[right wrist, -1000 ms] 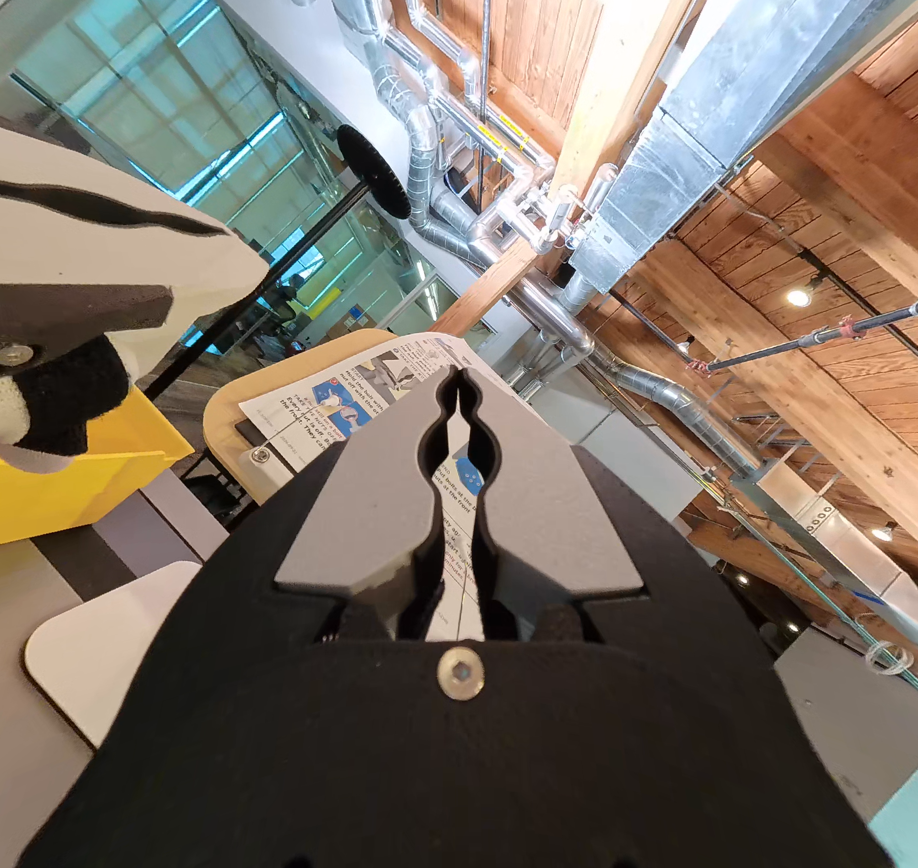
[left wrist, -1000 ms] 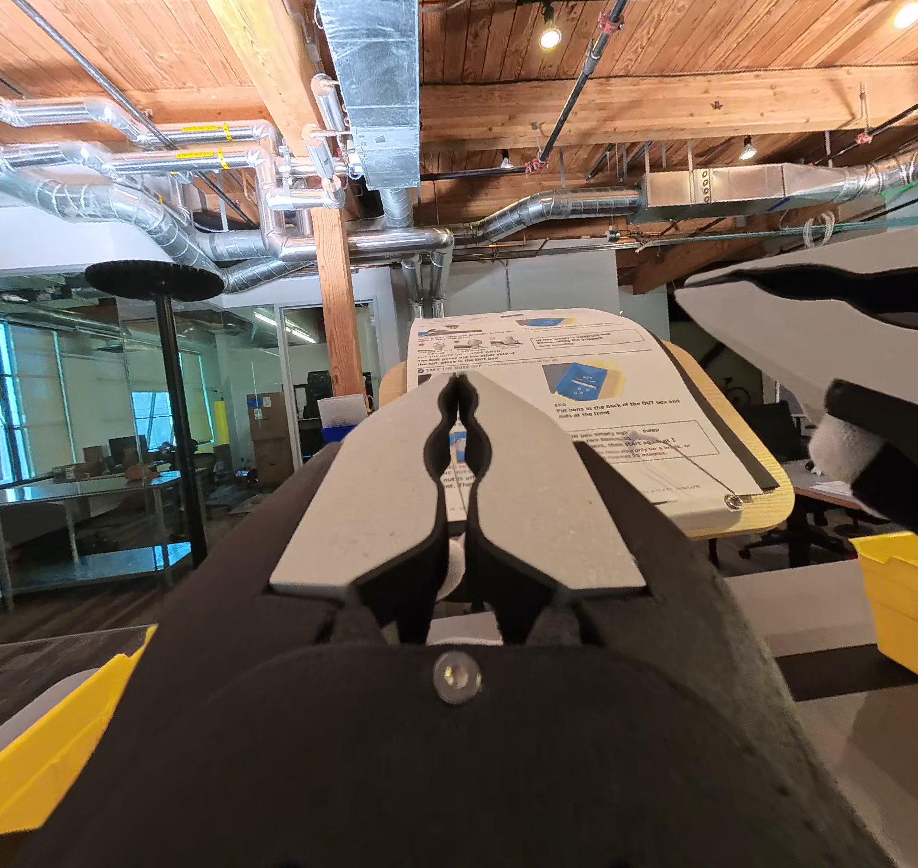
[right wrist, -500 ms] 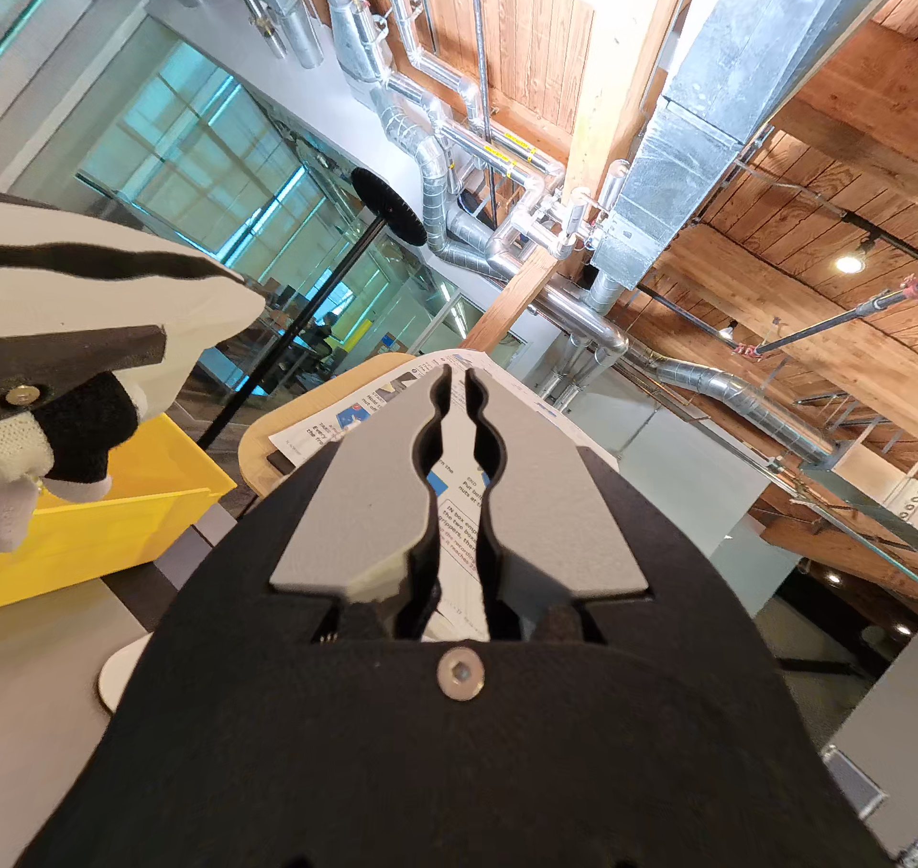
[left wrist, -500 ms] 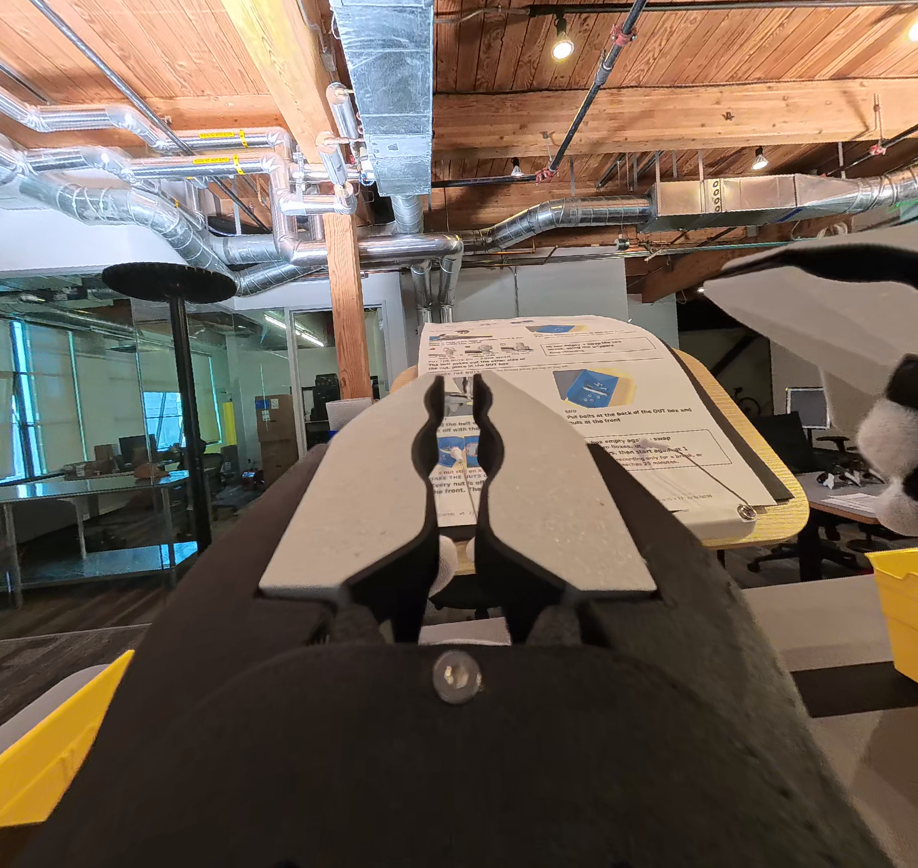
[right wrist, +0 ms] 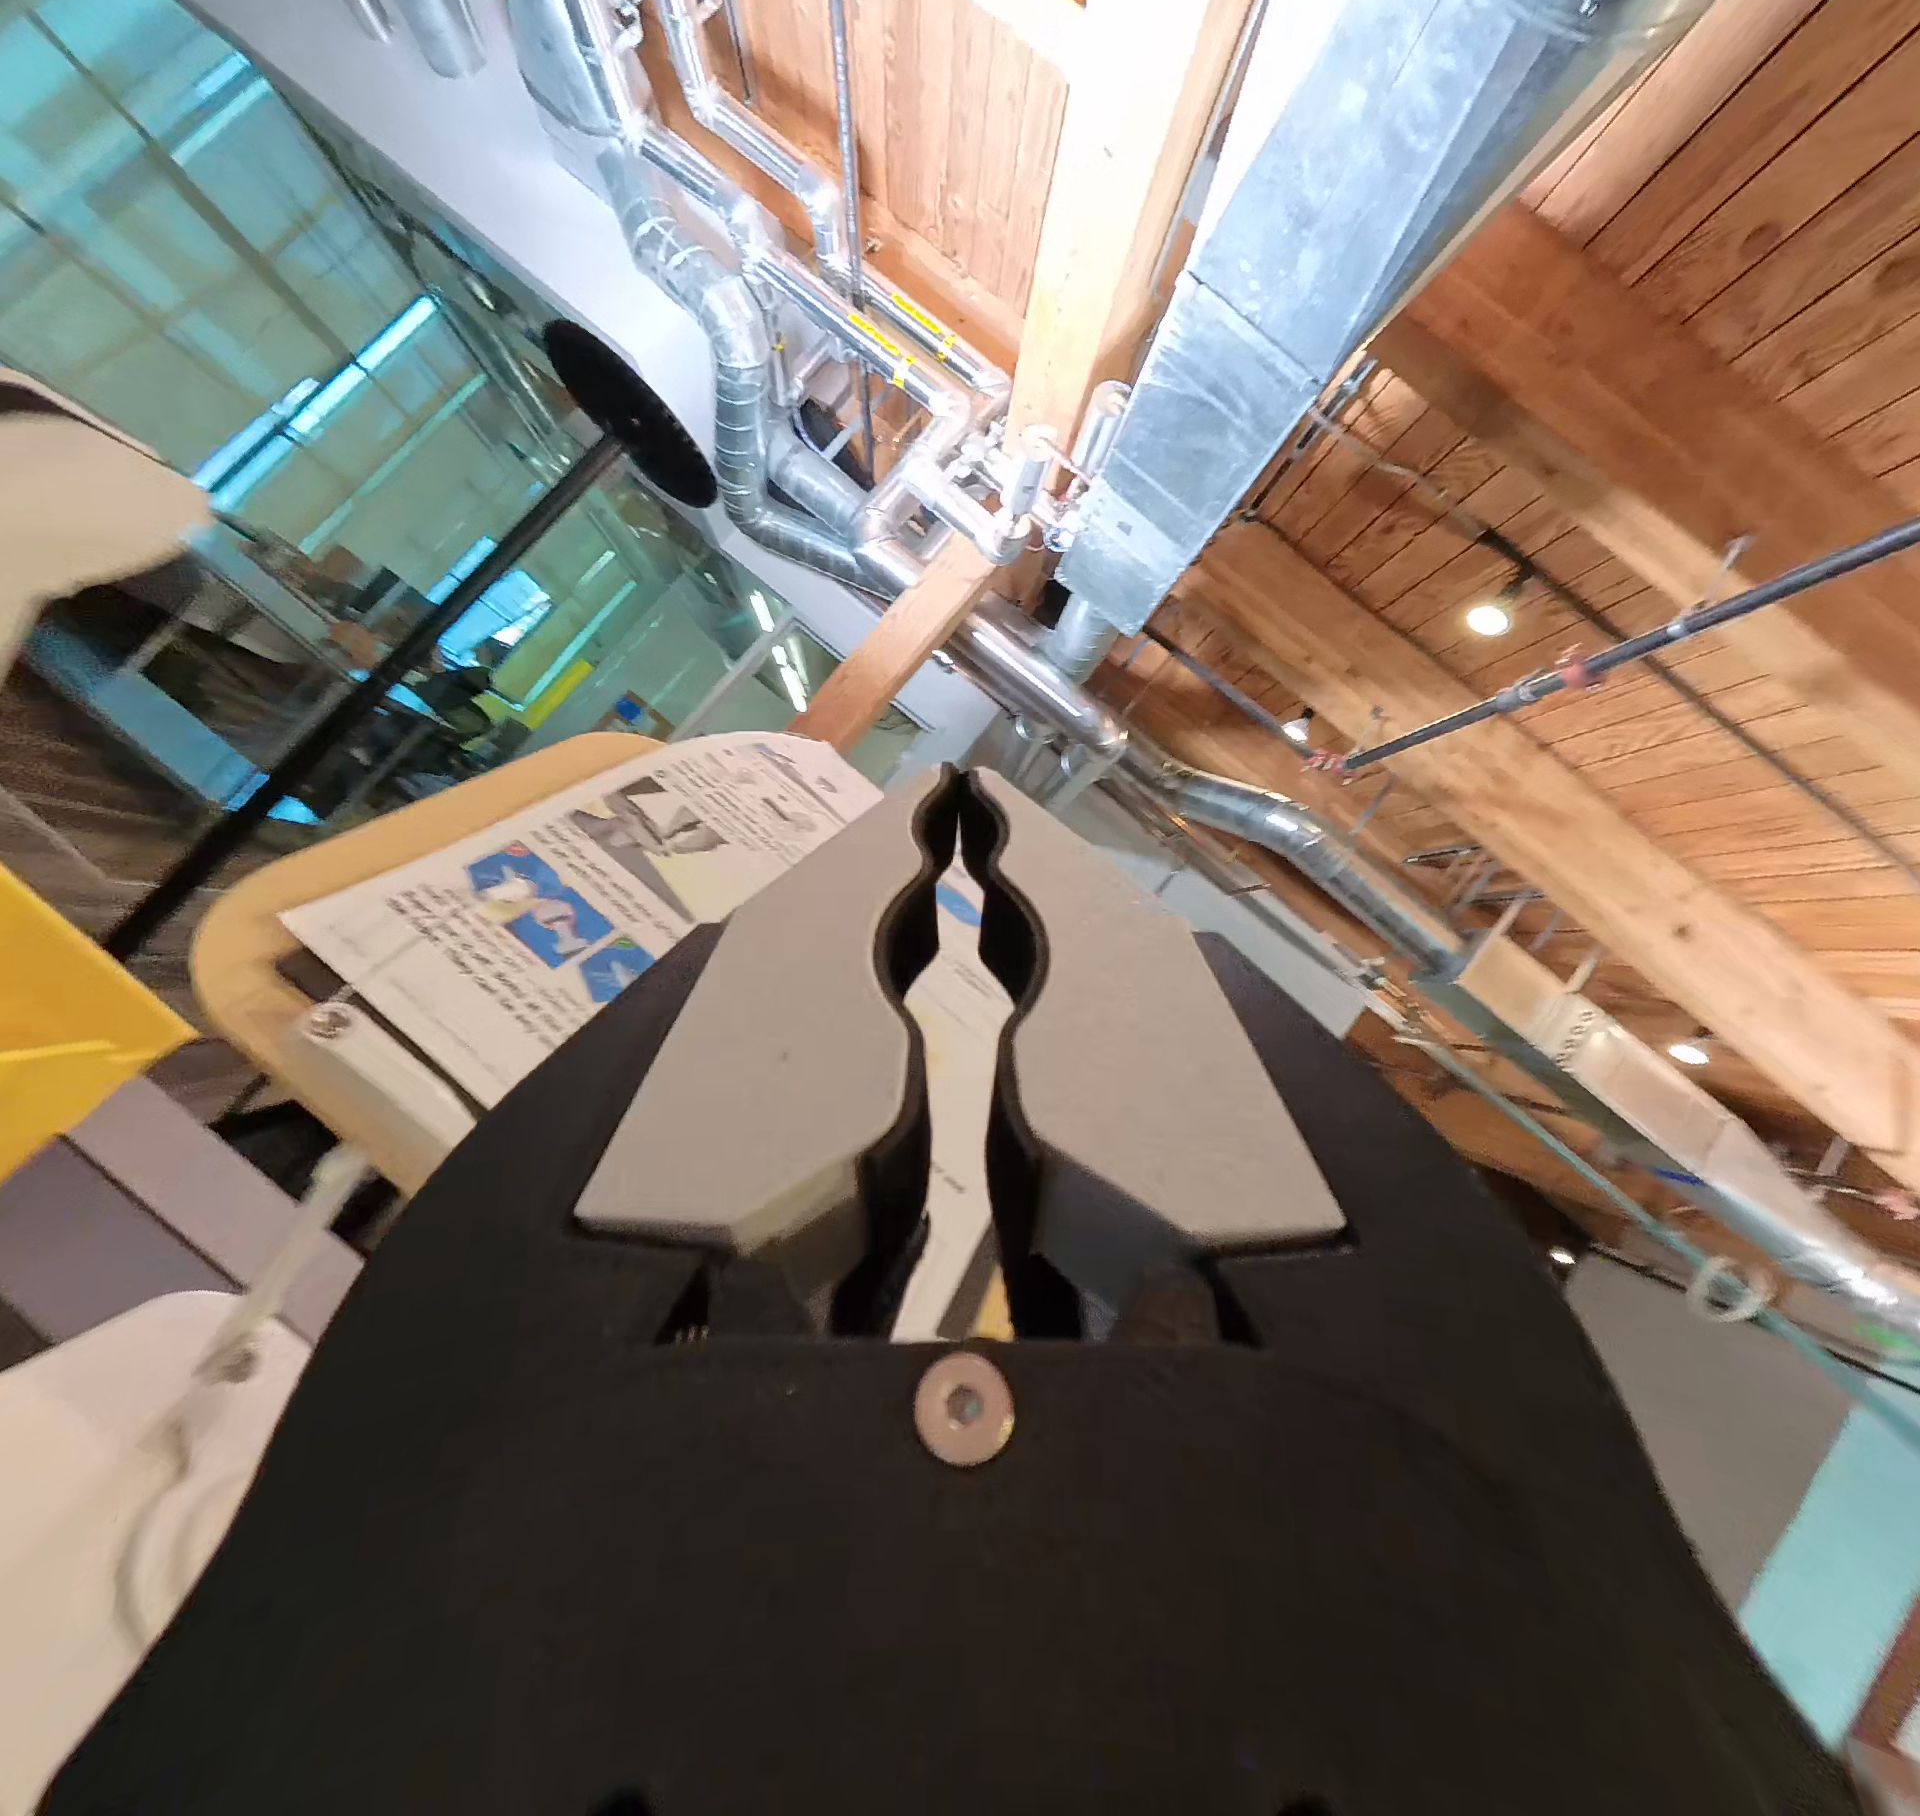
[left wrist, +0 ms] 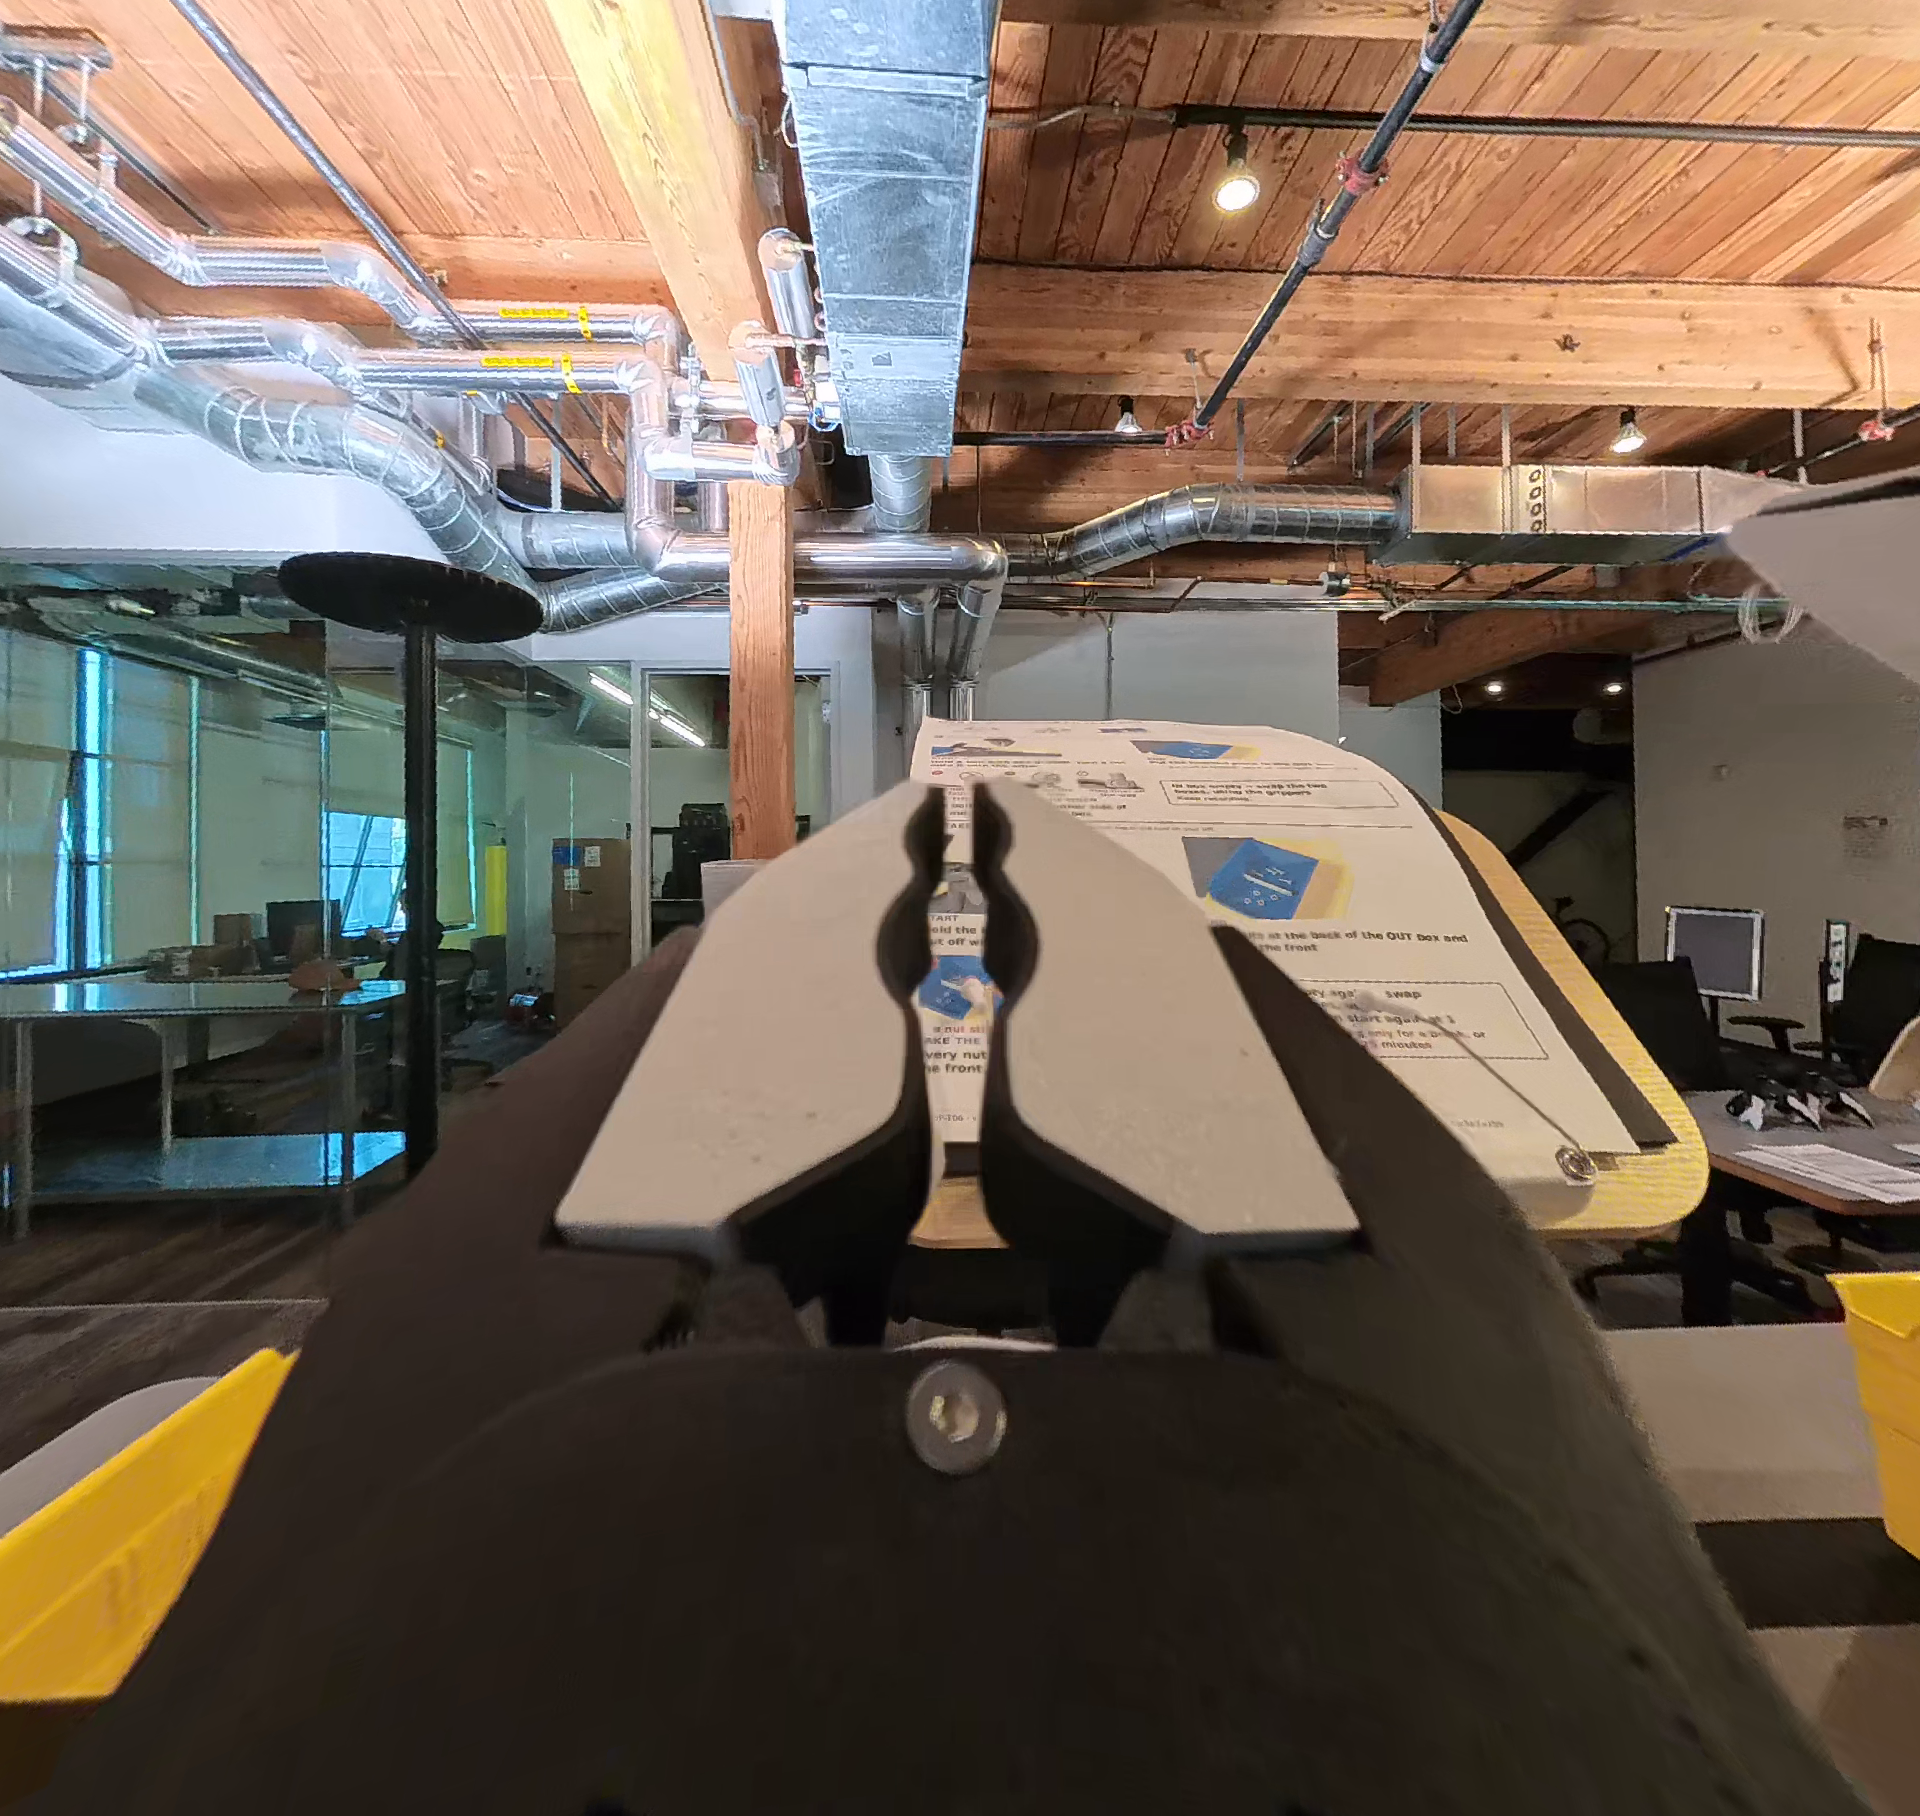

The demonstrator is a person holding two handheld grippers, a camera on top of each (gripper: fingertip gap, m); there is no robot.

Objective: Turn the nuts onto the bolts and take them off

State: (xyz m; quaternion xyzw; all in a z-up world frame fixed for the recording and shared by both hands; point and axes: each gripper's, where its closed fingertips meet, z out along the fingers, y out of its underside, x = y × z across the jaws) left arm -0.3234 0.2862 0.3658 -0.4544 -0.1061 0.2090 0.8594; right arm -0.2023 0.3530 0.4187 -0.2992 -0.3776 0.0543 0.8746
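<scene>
No nuts or bolts show in either view; both cameras point up toward the ceiling. My left gripper [left wrist: 959, 800] has its grey fingers a narrow gap apart with nothing between them. My right gripper [right wrist: 957, 779] has its fingertips touching and holds nothing. A grey finger of the right gripper shows at the right edge of the left wrist view [left wrist: 1849, 582]. A blurred finger of the left gripper shows at the left edge of the right wrist view [right wrist: 73, 519].
A printed instruction sheet [left wrist: 1351, 935] on a tilted wooden board stands ahead and also shows in the right wrist view [right wrist: 520, 935]. Yellow bins sit low at the left [left wrist: 104, 1558] and right [left wrist: 1881, 1403]; one shows in the right wrist view [right wrist: 62, 1028]. A white pad [right wrist: 83, 1454] lies below. Some 15 cm of space lies between my two pairs of fingers.
My left gripper opened from shut, then narrowed to a small gap. My right gripper opened slightly, then closed again. The two grippers moved apart, and both views shifted.
</scene>
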